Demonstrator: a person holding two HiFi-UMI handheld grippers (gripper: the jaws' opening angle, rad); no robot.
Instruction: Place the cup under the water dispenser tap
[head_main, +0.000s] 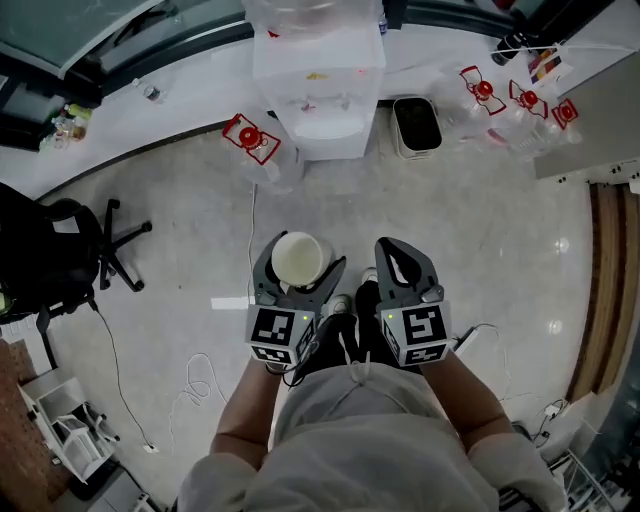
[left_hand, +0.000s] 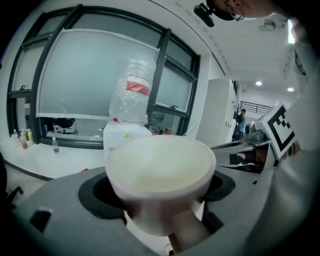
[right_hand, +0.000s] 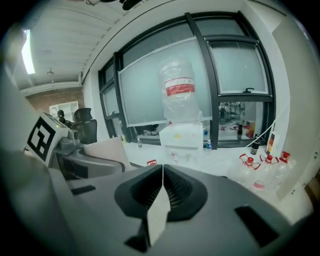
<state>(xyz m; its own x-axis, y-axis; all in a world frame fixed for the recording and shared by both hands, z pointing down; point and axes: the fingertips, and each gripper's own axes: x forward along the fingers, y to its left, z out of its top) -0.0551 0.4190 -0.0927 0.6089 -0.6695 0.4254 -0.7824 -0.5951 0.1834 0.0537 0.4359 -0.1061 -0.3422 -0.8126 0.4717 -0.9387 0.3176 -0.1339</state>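
Observation:
My left gripper (head_main: 298, 268) is shut on a white paper cup (head_main: 297, 257), held upright with its mouth up. In the left gripper view the cup (left_hand: 161, 172) fills the space between the jaws. My right gripper (head_main: 396, 250) is shut with nothing in it; its jaws meet in the right gripper view (right_hand: 163, 175). The white water dispenser (head_main: 318, 82) stands ahead across the floor, with its taps (head_main: 322, 104) on the front. It carries a clear bottle with a red label (right_hand: 179, 91). Both grippers are well short of the dispenser.
A dark bin (head_main: 416, 124) stands right of the dispenser. Empty water bottles with red caps lie at the left (head_main: 252, 141) and right (head_main: 515, 103) of it. An office chair (head_main: 62, 255) is at my left. Cables (head_main: 200, 381) run over the floor.

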